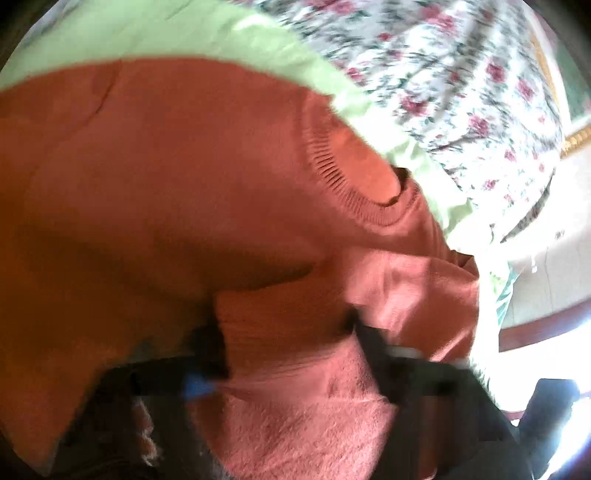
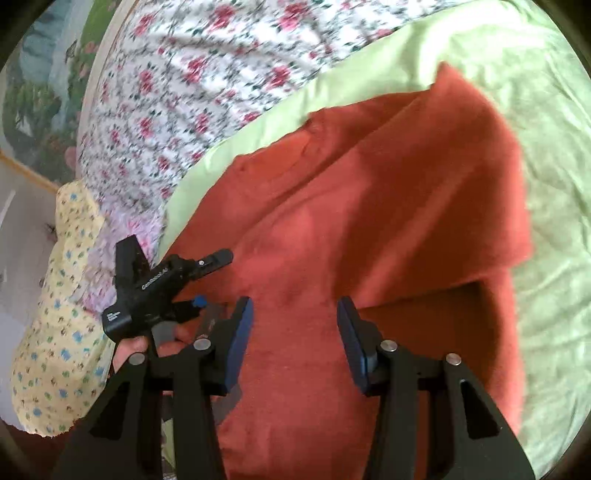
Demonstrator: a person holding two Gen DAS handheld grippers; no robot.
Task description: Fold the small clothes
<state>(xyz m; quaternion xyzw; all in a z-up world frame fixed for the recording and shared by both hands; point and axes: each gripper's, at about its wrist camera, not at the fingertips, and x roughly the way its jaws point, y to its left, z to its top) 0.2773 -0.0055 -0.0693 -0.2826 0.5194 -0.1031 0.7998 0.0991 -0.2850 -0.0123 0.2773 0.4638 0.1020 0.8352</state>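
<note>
A rust-orange knit sweater [image 1: 166,166] lies spread on a light green sheet [image 1: 177,29], its ribbed neckline [image 1: 343,184] towards the right. In the left wrist view my left gripper [image 1: 288,343] is shut on a bunched fold of the sweater with a ribbed edge, and the blurred fingers [image 1: 373,343] flank it. The right wrist view shows the same sweater [image 2: 369,184] with a folded layer at the upper right. My right gripper [image 2: 295,325] hangs open above its lower middle, nothing between the blue pads [image 2: 242,332]. The left gripper [image 2: 207,282] sits at the sweater's left edge, held by a hand [image 2: 136,347].
A floral quilt [image 2: 203,74] lies bunched beyond the green sheet [image 2: 546,147]. A yellow patterned cloth [image 2: 55,314] hangs at the left by the bed edge. A framed painting [image 2: 40,92] stands behind. Pale floor [image 1: 554,277] shows past the bed on the right.
</note>
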